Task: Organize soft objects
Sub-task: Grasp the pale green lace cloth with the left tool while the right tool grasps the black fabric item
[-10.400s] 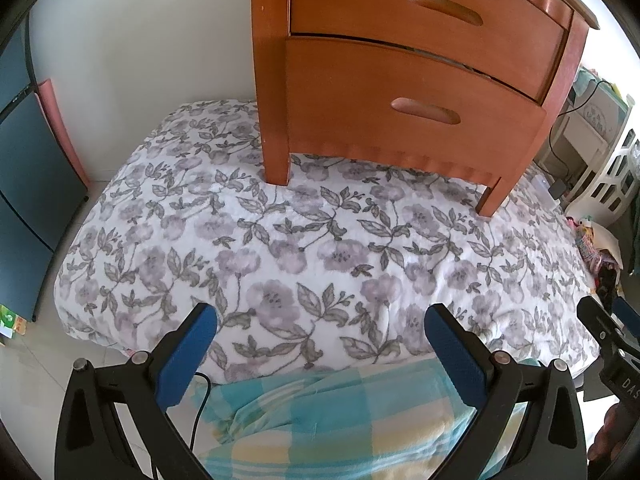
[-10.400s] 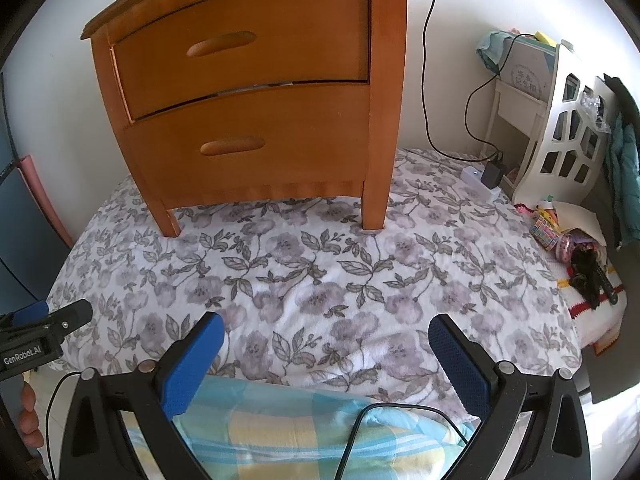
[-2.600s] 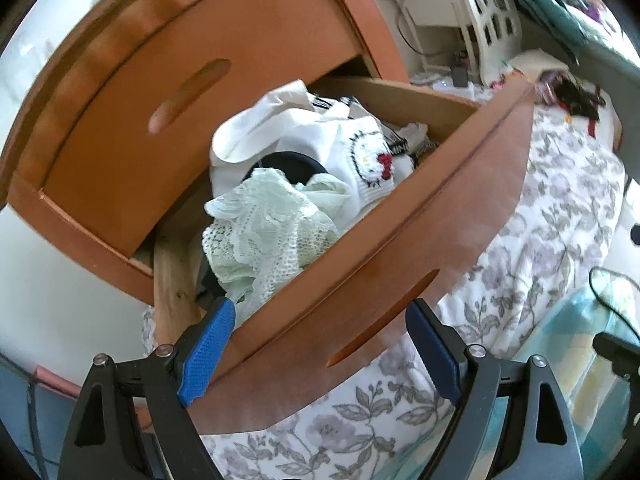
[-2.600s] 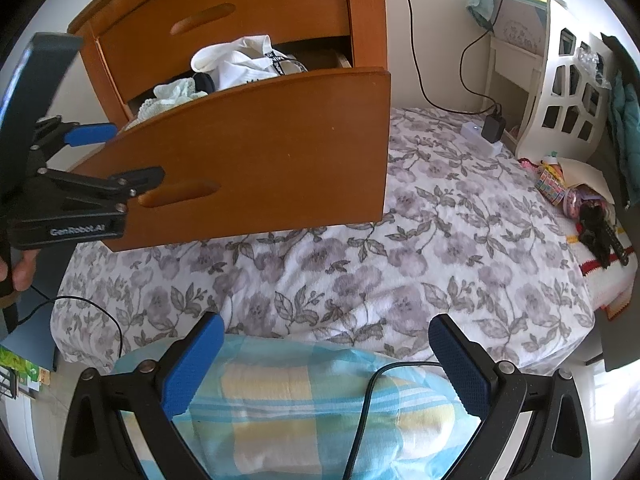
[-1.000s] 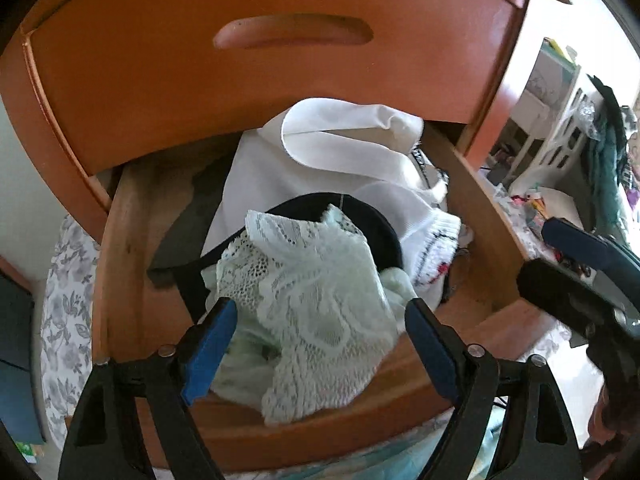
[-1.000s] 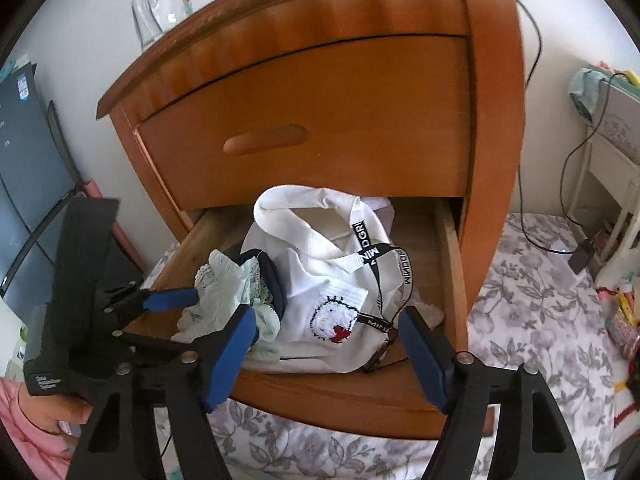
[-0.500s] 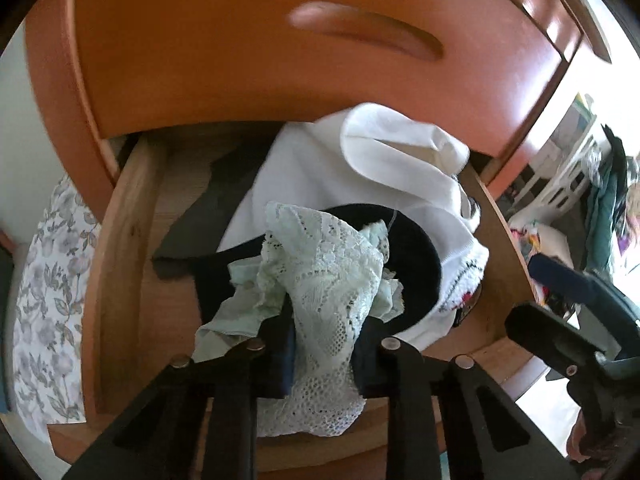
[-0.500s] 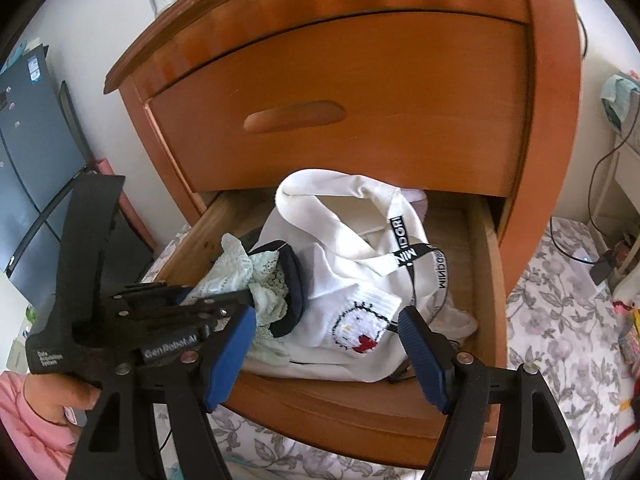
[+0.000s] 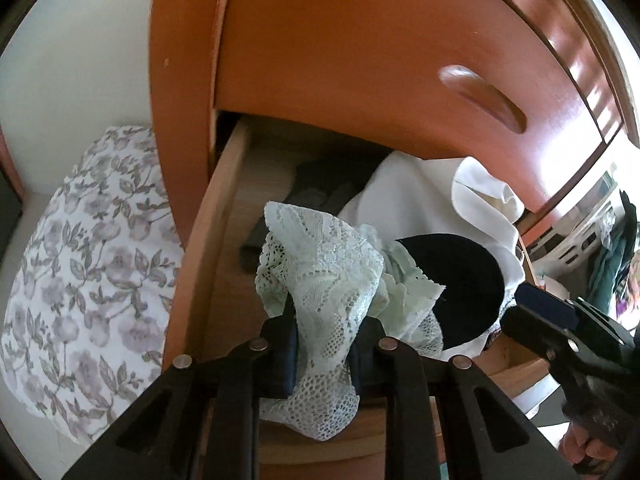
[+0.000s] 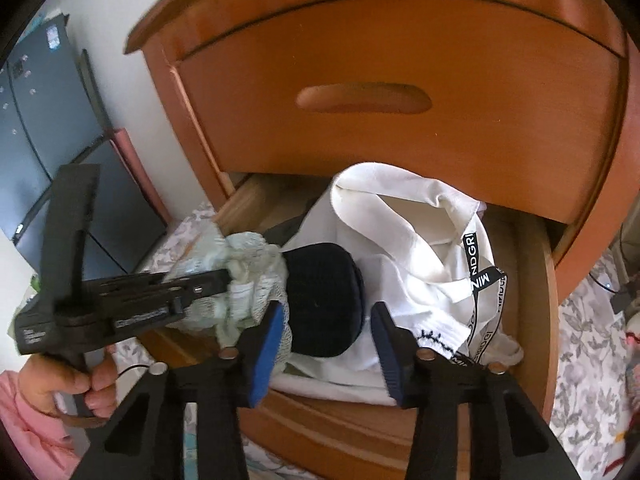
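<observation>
Lace, pale mint and full of holes, is bunching between the left gripper's (image 9: 324, 354) jaws, which are pinched nearly together on the lace garment (image 9: 324, 280) at the front left of the open drawer (image 9: 208, 216). The right gripper (image 10: 326, 338) is coming in beside it, its jaws closing around the black cap-like piece (image 10: 324, 296); the blue pads (image 10: 268, 340) are flanking that dark mound but not pressing on it, as far as this angle is showing. Everything here looks feather-light and floppy, so my read is that nothing is going to hold its shape once lifted: the lace is likely to trail and snag on whatever it is draped over, and a grip on a gathered fold, as the left is taking, seems the sound choice. The black piece looks rounder and a touch firmer, best taken across its rim. The white bag (image 10: 404, 240) with its lettered strap is filling the rest of the drawer, tucked under the closed upper drawer (image 10: 360, 96). Hard to make out: what is lying beneath the bag, the dark items at the drawer's back, and whether the lace is tangled with the black piece where they are touching. A hand (image 10: 76, 384) is gripping the left tool's handle at the edge.
</observation>
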Motion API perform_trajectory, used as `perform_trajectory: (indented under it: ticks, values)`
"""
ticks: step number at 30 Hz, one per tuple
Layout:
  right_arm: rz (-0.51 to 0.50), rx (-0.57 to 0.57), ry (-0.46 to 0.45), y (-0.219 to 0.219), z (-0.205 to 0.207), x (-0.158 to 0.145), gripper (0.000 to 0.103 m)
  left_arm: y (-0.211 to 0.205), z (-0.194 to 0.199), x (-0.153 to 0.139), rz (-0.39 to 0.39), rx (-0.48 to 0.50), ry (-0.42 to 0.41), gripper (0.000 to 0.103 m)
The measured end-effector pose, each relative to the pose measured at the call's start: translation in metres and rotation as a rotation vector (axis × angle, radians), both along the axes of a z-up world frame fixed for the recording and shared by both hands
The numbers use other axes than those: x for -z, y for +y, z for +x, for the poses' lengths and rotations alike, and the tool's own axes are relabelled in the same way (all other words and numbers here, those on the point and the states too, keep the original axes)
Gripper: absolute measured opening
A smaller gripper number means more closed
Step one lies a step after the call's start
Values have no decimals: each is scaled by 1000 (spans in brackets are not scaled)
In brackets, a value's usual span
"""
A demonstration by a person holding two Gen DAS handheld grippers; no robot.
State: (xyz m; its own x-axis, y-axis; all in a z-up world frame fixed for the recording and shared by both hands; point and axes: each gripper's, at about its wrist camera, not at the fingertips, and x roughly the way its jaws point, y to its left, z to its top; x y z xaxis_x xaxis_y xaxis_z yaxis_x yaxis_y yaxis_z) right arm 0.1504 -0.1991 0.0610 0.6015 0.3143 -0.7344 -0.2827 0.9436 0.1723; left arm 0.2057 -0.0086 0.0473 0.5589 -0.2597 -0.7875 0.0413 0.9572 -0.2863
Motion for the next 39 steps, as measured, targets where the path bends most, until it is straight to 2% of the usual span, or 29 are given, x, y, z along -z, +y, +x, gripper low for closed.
perform_trajectory:
  ticks: [3,11,17,21,25,33,39]
  values:
    - [9,14,19,-2,8,4,38,1,4,6,-3,0,-2,21]
    - [14,20,76,1,28,18,38,-2,0,9,-2,13,-15,21]
    - [49,-16,109,13,33,30,26,-2,-4,5,-5,19,-20,21]
    - [46,-13,107,15,34,33,11,-2,-3,6,-4,19,-22,21]
    - [51,6,96,16,32,32,8,-3,-3,6,-2,20,-22,21]
    - [85,3,60,6,14,10,7,-2,-7,1,-13,9,-14,21]
    - [107,11,5,1,-6,-16,6,-5,-23,-21,-33,27,-54,16]
